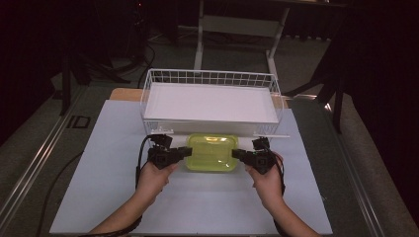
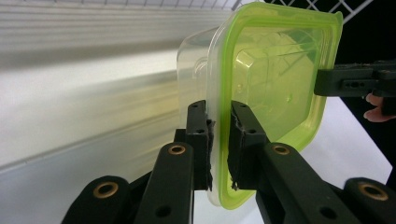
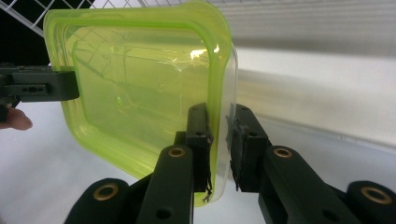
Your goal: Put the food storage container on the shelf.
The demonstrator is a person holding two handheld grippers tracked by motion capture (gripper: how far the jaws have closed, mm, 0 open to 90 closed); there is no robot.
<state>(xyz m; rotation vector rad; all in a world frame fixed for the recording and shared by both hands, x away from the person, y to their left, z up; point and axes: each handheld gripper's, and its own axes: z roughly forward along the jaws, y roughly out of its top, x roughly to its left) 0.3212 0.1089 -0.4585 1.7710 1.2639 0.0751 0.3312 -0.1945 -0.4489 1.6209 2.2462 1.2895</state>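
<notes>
Two hand-held grippers carry the load between them: my left hand-held gripper (image 2: 219, 140) is clamped on one short rim of the green-lidded container (image 1: 211, 152), my right hand-held gripper (image 3: 219, 140) pinches the opposite rim. It sits between them just above the table (image 1: 99, 148), right in front of the white wire basket (image 1: 148, 94). I judge that raising both ends evenly, lid level, should carry it over the basket's front wall without twisting the thin rim free.
</notes>
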